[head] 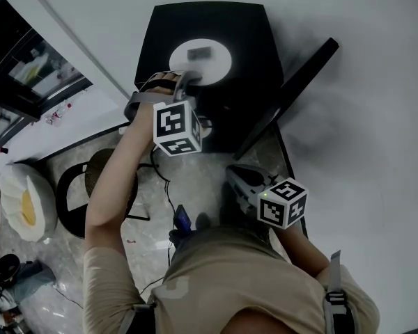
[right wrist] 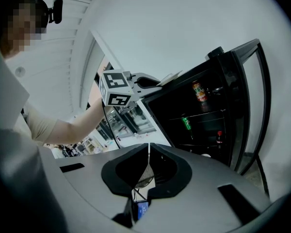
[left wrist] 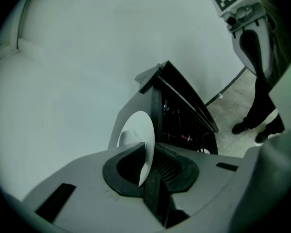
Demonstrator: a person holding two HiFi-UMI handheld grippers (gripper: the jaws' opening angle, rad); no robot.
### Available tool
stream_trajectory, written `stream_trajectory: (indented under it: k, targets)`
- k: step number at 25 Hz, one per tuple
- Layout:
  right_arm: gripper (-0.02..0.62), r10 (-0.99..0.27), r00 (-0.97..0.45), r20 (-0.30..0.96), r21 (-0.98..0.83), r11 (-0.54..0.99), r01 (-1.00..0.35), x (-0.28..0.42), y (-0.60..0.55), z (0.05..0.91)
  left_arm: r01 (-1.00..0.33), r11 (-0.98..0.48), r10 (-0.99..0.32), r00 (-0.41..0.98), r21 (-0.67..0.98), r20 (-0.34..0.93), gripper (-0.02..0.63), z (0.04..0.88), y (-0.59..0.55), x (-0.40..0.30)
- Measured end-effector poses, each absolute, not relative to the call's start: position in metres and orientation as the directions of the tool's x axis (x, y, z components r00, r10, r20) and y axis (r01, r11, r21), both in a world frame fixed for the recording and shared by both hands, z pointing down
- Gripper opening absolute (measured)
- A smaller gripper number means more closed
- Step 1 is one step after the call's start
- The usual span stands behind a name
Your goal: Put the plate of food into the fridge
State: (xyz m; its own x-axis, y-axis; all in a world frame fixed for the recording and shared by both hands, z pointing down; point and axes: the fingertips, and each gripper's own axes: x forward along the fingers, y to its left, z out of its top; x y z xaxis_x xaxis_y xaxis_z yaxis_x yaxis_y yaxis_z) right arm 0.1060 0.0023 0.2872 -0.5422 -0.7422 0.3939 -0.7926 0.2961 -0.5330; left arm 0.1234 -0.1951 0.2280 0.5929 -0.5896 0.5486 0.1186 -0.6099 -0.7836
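**Plate on fridge top, L tool clamped on its rim**

Plate sits on top of the black fridge, not inside it. Food is a small grey block near the plate's middle; can't tell what it is.

L tool has its jaws closed down on the plate's near rim. In the left gripper view the white edge runs btwn the pads, w/ both sides pressing on it. That view sees the plate almost edge-on, so the food is hidden behind the rim. In the head view the tool's tips are partly covered by its own body.

R tool is shut w/ nothing in it, pads meeting in a thin line. It hangs low, just in front of the fridge near the door's hinge end, well apart from the plate.

Door stands open, swung to the right in the head view. The inside can't be seen from above. The right gripper view looks in & shows:
- shelves w/ a can high up
- a green one lower down
- more bits below, too small to name

At the head view's left are a dark stool and a white-and-yellow object. The object is partly cut off at the edge & unclear.
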Motion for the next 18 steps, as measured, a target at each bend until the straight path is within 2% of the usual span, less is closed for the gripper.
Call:
stream_trajectory:
  k: [18]
  targets:
    - [0.024, -0.783, -0.511, 0.355, -0.587, 0.238, -0.774, 0.131, -0.027, 0.281, 0.127, -0.617, -0.563, 0.618, -0.777, 0.549, 0.055, 0.23, -0.182, 0.112]
